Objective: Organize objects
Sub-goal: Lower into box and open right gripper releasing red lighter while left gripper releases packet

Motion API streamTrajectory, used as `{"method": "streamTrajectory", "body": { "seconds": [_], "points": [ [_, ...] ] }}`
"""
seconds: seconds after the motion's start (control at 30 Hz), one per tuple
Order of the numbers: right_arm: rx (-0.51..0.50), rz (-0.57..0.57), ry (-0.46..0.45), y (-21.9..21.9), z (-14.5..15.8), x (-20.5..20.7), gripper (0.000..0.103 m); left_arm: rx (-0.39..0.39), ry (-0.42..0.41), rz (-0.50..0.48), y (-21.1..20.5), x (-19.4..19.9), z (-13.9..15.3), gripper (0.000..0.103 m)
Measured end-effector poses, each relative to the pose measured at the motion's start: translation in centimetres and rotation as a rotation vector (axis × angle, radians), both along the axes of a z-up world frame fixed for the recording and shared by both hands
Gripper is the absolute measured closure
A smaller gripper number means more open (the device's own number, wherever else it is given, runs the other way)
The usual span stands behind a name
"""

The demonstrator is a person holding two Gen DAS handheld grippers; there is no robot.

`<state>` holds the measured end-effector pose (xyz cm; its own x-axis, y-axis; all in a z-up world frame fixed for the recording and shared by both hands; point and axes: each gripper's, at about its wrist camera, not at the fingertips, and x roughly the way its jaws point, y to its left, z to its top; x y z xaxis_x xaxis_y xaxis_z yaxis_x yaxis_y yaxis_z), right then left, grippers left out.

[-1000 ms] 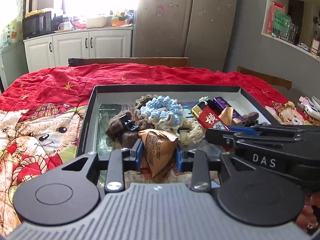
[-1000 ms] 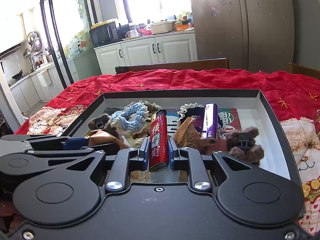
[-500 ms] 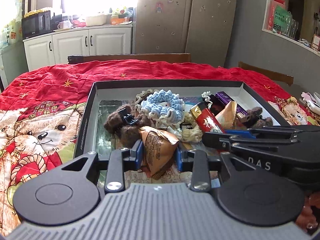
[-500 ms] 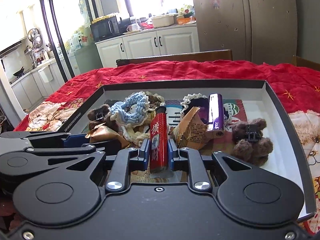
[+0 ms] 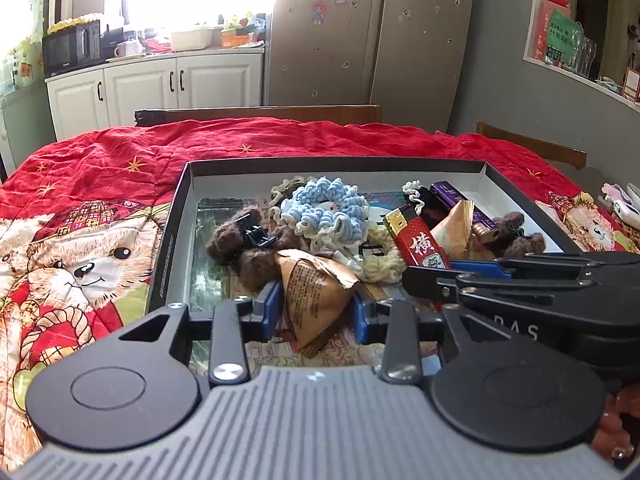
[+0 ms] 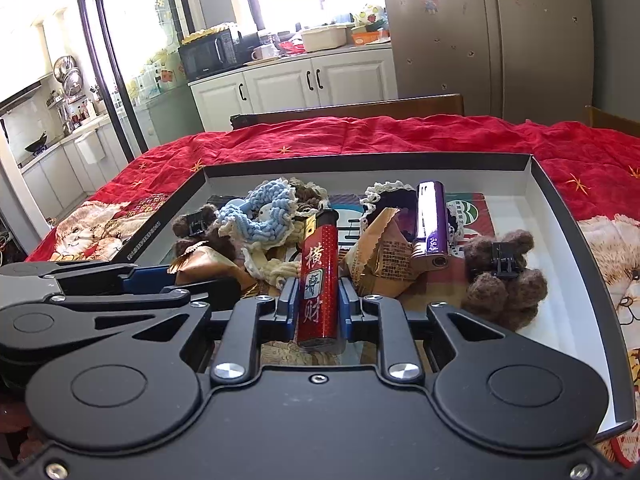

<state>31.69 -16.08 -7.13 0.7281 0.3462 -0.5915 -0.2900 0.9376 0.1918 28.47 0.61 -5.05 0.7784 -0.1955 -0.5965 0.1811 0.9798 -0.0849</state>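
A: What are the grippers holding?
B: The left gripper (image 5: 316, 310) is pinching a brown snack packet (image 5: 316, 294); the right gripper (image 6: 318, 308) is clamping a red lighter (image 6: 319, 280), both over the box (image 6: 568, 216).
A: What's crowding around?
B: A blue crochet scrunchie (image 5: 328, 210), purple lighter (image 6: 430, 220) and brown fuzzy clips (image 6: 504, 276), possibly touching.

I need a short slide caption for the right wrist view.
Right tool grips a red lighter above a cluttered black tray on a red blanket.
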Motion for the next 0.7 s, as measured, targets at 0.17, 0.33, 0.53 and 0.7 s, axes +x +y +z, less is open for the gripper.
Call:
{"method": "streamTrajectory", "body": {
  "seconds": [0.17,0.33,0.53,0.7],
  "points": [
    [0.019,-0.006,0.003,-0.2,0.1,0.0,0.082,-0.003,-0.004,-0.001,0.0,-0.1,0.1,0.050],
    [0.033,-0.008,-0.004,-0.5,0.5,-0.3,0.080,-0.007,-0.006,-0.004,0.0,-0.2,0.3,0.049],
    [0.042,-0.008,-0.024,-0.6,1.0,-1.0,0.077,-0.007,-0.014,-0.011,0.1,-0.5,0.7,0.048],
    [0.050,-0.010,-0.040,-0.9,1.4,-1.4,0.075,-0.011,-0.025,-0.014,0.3,-0.9,1.1,0.046]
  ]
}}
